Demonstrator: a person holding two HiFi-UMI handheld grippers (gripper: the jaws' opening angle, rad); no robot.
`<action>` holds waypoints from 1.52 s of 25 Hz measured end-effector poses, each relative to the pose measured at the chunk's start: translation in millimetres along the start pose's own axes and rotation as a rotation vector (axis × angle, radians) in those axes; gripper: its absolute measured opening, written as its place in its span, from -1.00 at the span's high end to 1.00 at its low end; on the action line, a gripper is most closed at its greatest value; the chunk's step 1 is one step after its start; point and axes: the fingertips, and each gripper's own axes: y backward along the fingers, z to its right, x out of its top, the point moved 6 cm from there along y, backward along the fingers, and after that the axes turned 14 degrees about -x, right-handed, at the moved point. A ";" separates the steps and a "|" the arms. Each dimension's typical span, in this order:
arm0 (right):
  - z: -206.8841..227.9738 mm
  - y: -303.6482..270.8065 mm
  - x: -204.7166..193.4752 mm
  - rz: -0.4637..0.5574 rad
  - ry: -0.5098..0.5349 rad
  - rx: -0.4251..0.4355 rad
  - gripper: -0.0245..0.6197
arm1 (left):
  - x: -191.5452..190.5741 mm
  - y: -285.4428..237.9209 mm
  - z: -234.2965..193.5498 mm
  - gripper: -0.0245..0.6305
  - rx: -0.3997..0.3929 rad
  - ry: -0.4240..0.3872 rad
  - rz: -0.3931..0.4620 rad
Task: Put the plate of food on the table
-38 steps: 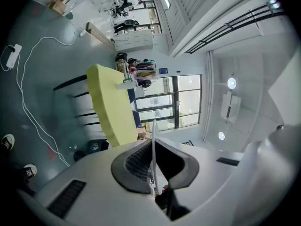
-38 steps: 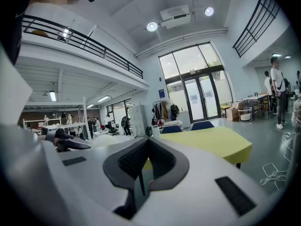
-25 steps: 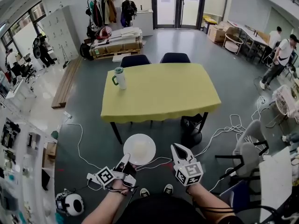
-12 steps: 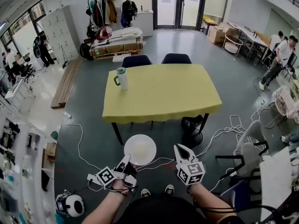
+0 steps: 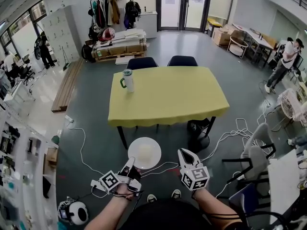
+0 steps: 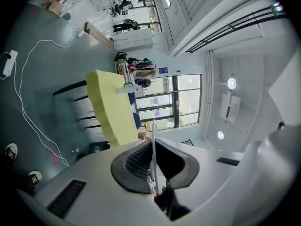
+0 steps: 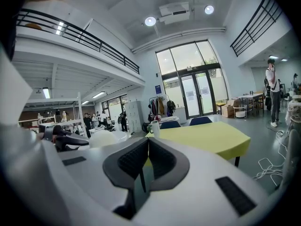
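— What is nearest to the person?

— The two claws, held low in front of the body, above the grey floor (image 5: 98, 128). The left claw (image 5: 130, 164) is closed on the near rim of a white plate (image 5: 145, 152). In the left gripper view the thin white rim stands between the two pads, and they press on it from both sides.

— Where is the plate, then?

— It is in the air over the floor, carried by the left claw only, and it is not on the tabletop. From the head view it looks about level. Something pale lies in its middle, but it is too small to tell what it is.

— And the other claw?

— The right claw (image 5: 184, 153) is near the plate, at its right side, apart from it. Its jaws are together and nothing is between them; the right gripper view shows this clearly.

— What is farther away?

— Beyond the plate is the yellow tabletop (image 5: 168, 97), well apart from both claws. Near its far left corner a tumbler (image 5: 127, 80) with a green lid and handle stands upright. Behind the far edge, two dark blue chairs (image 5: 142, 62) are pushed in side by side.
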 end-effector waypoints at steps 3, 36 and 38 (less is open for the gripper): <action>-11.1 -3.1 -2.9 -0.002 -0.007 -0.003 0.88 | 9.0 3.6 -2.8 0.85 -0.003 -0.004 -0.005; 32.5 -151.2 23.4 -0.029 -0.023 0.017 0.88 | 76.7 -113.9 -65.9 0.85 0.000 -0.019 0.056; 44.1 -176.5 30.0 -0.037 -0.023 0.029 0.88 | 83.2 -136.1 -72.6 0.85 0.000 -0.016 0.072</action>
